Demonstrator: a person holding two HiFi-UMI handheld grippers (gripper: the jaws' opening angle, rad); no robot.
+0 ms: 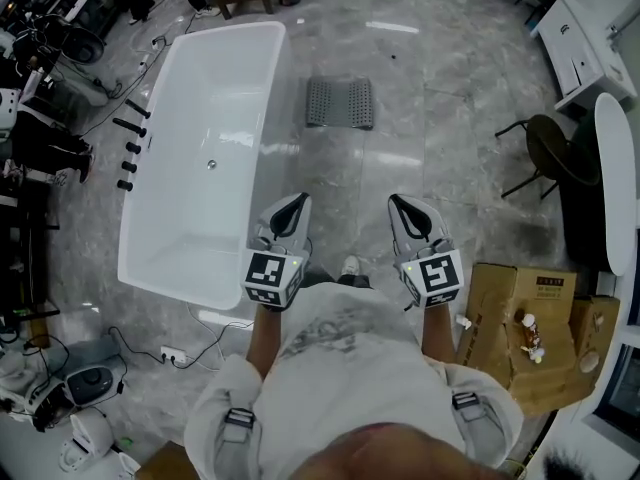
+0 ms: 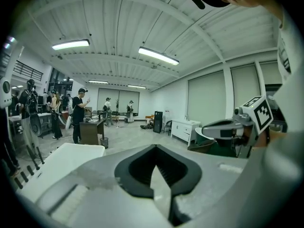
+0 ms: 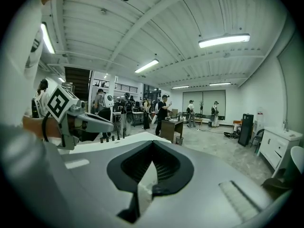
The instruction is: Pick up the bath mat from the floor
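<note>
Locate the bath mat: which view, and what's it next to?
Head view, upper middle: the grey bath mat lies flat on the floor just right of the white bathtub, near its far end.

R gripper [image 3: 152, 148] jaws together, L gripper [image 3: 107, 124] at left, people [image 3: 163, 112], desk [image 3: 172, 128] behind

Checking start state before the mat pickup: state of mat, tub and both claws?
bath mat: lying flat on the floor beside the tub, not yet picked up
bathtub: empty, dry as far as visible
left claw: shut, nothing in it, short of the mat
right claw: shut, nothing in it, short of the mat
</note>
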